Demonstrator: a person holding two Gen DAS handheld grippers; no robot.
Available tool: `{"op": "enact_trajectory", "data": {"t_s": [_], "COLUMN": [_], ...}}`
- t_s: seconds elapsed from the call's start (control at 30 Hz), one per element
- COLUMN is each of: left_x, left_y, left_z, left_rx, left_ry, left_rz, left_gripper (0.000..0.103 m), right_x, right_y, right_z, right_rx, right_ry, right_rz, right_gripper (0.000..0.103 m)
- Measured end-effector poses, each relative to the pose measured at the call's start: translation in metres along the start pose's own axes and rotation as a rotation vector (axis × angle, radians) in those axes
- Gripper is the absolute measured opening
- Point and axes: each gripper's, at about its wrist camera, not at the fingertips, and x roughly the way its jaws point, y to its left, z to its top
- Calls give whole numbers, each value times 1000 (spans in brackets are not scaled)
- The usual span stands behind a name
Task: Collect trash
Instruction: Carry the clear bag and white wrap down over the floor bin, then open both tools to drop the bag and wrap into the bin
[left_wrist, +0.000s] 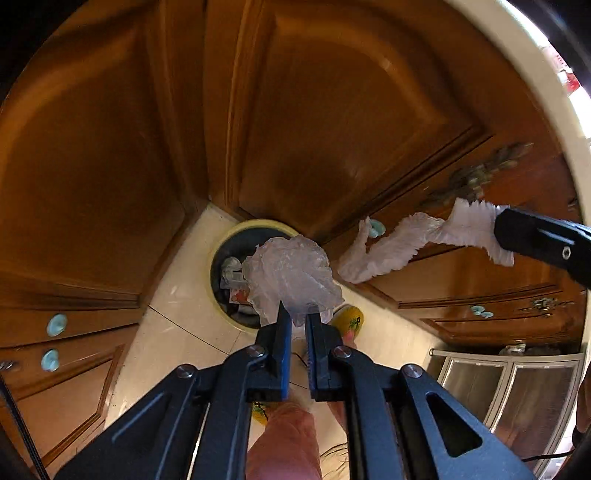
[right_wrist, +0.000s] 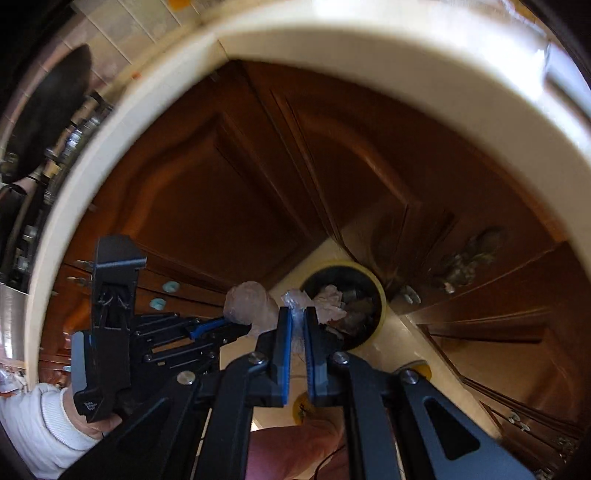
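The clear plastic wrap (left_wrist: 291, 275) is thin, crinkled and balled into a loose puff; the left gripper (left_wrist: 298, 321) is clenched on its lower edge, and it hangs over the bin (left_wrist: 236, 229) in the left wrist view. The white tissue (left_wrist: 417, 240) is soft, pleated and drawn out into a long wavy strip; one end is clamped in the right gripper (right_wrist: 297, 317), which points down at the bin. In the right wrist view only a small translucent tuft of it shows between the blue pads (right_wrist: 285, 343), and its length is hidden behind the fingers.

The bin is round, with a pale yellow rim and a dark inside, and stands on glossy cream floor tiles (left_wrist: 177, 295) in the corner of the cabinets. It holds crumpled paper and scraps that are too small and blurred to name.

Around the bin rise brown wooden cabinets (left_wrist: 332, 110) with raised panels, light blue round knobs (left_wrist: 56, 325) and a metal ornament that is smeared by blur. Above them curves a smooth cream counter edge (right_wrist: 369, 48). A white knitted sleeve (right_wrist: 40, 424) is cut off at the left edge of the right wrist view.
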Motion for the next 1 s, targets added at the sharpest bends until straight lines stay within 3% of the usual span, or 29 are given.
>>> {"op": "enact_trajectory", "data": {"t_s": [0.07,0.13,0.27,0.4,0.77,0.9,1.0], "left_x": [20,37,60,64,49,38,30], "left_y": [3,7,11,16,60,65,64], "left_z": [3,4,5,3,-29,-35,-36], "left_rx": [-5,-10,-13,-32,-134,-148,-137], "left_ry": [18,26,47,42,14,-5,-26], "left_rz": [-3,1,22,36,111,125,137], "left_gripper": [12,28,35,50,51,51,51], "right_x": [18,34,54,71,111,118,121], "right_y": [-4,-8,-15,-20,-31,-30,-29], "right_z": [0,0,0,0,2,4,5], "right_rx": [-1,1,4,6,31,21,36], "right_ry": [16,32,54,74,144,174,197], "right_rz": [-6,-9,-13,-19,-17,-37,-16], "right_gripper": [6,6,6,6,7,9,18]}}
